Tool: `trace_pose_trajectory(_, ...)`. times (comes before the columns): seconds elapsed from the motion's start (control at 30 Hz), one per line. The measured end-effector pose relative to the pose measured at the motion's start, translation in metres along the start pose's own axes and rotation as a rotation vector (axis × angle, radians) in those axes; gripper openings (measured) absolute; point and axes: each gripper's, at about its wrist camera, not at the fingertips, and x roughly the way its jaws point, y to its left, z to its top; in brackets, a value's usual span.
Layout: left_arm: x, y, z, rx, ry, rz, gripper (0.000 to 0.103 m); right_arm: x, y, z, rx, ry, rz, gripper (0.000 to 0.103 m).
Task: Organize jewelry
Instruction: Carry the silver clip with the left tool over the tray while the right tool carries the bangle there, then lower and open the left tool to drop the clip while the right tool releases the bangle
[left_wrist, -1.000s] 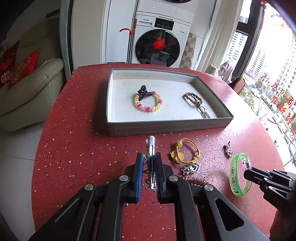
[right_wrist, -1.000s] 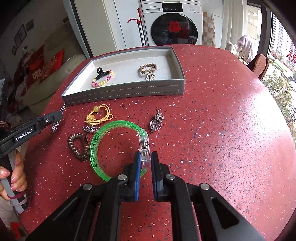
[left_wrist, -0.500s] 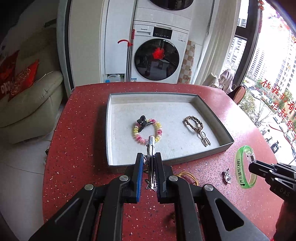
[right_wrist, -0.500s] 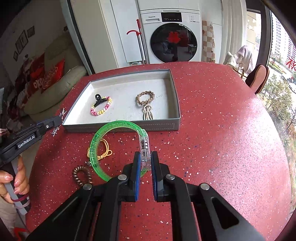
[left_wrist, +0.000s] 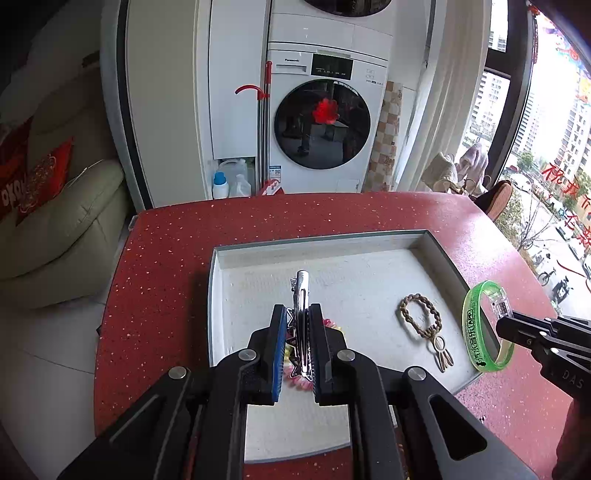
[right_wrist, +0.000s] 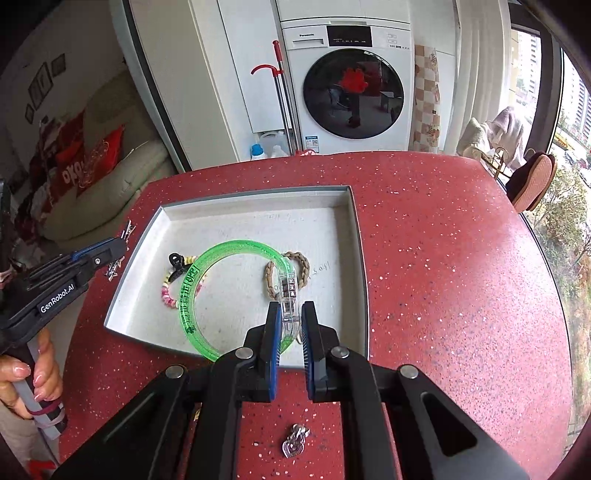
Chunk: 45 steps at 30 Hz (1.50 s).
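In the left wrist view, the left gripper (left_wrist: 297, 347) is clamped on a silver hair clip (left_wrist: 302, 314), which stands between its 2 blue-padded fingers (left_wrist: 277, 350) and points forward over the grey tray (left_wrist: 443, 266). The tray sits on a red speckled table (left_wrist: 166, 277). A pink and yellow bead bracelet (left_wrist: 332, 326) lies in the tray, mostly hidden behind the fingers. A brown braided bracelet (left_wrist: 421, 314) with a small tassel lies on the tray floor to the right. At the right edge, the right gripper (left_wrist: 508, 323) holds a green bangle (left_wrist: 480, 325) by its clear clasp, above the tray's right wall. A white washing machine (left_wrist: 325, 114) stands beyond the table.

In the right wrist view, the right gripper (right_wrist: 291, 332) is closed on the clear clasp of the green bangle (right_wrist: 192, 291), and the ring hangs over the tray (right_wrist: 354, 258). Under it lie the bead bracelet (right_wrist: 168, 295), with a black claw clip (right_wrist: 176, 262) at its top, and the braided bracelet (right_wrist: 301, 264). The left gripper (right_wrist: 118, 251) enters from the left with the silver hair clip (right_wrist: 127, 230), at the tray's left wall. A hand (right_wrist: 26, 380) grips its handle. A silver heart charm (right_wrist: 293, 441) lies on the table (right_wrist: 443, 277) near the camera, between the gripper's arms.
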Motion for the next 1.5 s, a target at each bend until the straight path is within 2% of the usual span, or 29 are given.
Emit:
trace_pose_trajectory(0.2,0.045,0.006,0.016,-0.015,0.046,0.027,0.03,0.035,-0.008,0.026,0.037,0.025,0.006,0.012)
trace_pose_trajectory(0.47,0.087,0.011,0.019,-0.023,0.102,0.053,0.03,0.075,-0.013,0.037,0.066,0.061,-0.017,0.012)
trace_pose_trajectory(0.73,0.105,0.007,0.019,-0.007,0.145,0.075,0.03,0.099,-0.01,0.033,0.039,0.093,-0.064,0.012)
trace_pose_trajectory(0.83,0.112,0.003,0.018,0.017,0.187,0.081,0.03,0.1,-0.01,0.034,0.029,0.087,-0.074,0.012)
trace_pose_trajectory(1.0,0.115,-0.002,0.019,0.042,0.198,0.104,0.03,0.101,-0.008,0.033,0.026,0.098,-0.067,0.015)
trace_pose_trajectory(1.13,0.112,-0.003,0.018,0.049,0.191,0.121,0.03,0.099,-0.009,0.033,0.045,0.096,-0.042,0.019)
trace_pose_trajectory(1.17,0.11,-0.003,0.018,0.045,0.186,0.128,0.03,0.097,-0.01,0.033,0.054,0.089,-0.021,0.025)
trace_pose_trajectory(1.23,0.104,-0.002,0.018,0.033,0.169,0.141,0.03,0.088,-0.01,0.032,0.063,0.057,0.013,0.046)
trace_pose_trajectory(1.5,0.069,-0.001,0.017,0.013,0.086,0.115,0.031,0.049,-0.003,0.023,0.063,-0.018,0.044,0.047)
